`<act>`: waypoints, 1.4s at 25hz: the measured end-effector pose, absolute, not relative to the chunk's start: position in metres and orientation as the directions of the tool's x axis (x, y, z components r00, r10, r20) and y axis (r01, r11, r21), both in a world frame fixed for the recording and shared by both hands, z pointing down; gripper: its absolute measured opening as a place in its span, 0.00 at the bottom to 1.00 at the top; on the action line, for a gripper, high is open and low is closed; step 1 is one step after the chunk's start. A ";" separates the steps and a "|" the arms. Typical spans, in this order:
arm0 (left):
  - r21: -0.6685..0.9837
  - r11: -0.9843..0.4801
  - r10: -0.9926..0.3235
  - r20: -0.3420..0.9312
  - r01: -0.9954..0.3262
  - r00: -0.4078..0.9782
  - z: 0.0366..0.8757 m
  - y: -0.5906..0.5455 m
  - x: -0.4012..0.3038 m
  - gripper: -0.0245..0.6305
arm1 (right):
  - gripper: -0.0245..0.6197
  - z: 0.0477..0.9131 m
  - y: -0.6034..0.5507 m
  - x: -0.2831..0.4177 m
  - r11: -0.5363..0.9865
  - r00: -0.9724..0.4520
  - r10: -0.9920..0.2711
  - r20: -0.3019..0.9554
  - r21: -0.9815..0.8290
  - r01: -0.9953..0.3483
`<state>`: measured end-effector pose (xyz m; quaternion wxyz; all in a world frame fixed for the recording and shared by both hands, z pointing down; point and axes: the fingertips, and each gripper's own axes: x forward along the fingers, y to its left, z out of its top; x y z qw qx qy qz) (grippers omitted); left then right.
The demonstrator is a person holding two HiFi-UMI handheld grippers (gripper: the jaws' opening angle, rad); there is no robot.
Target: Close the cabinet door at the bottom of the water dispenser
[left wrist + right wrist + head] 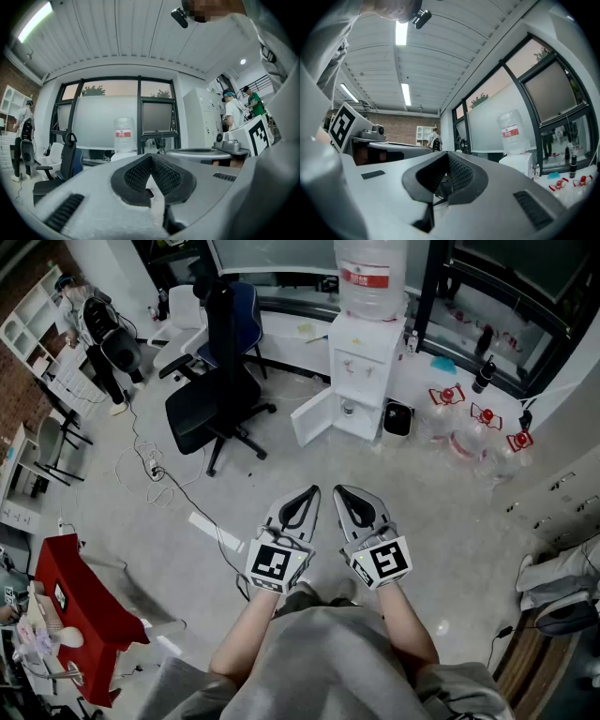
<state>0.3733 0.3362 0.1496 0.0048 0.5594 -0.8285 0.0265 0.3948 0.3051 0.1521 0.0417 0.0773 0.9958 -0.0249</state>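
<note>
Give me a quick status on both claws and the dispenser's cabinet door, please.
Left claw shut, empty; right claw shut, empty. Cabinet door open, well ahead, untouched. Office chair and floor cable off to the left.

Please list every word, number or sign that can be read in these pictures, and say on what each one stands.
Red label on the bottle: white print, too small to read in any view.
Marker cubes: black-and-white square patterns only, no words.
No other text can be read.
</note>
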 end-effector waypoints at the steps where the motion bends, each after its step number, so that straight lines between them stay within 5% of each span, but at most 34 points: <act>1: -0.040 0.363 -0.930 0.036 -0.931 -0.365 0.150 0.340 0.373 0.05 | 0.05 0.151 0.310 0.392 0.987 -0.985 0.152 -0.085 -0.044 0.157; 35: 0.072 0.310 -0.948 0.095 -0.948 -0.303 0.198 0.408 0.232 0.05 | 0.05 0.191 0.365 0.263 0.992 -0.997 0.083 0.003 -0.094 0.082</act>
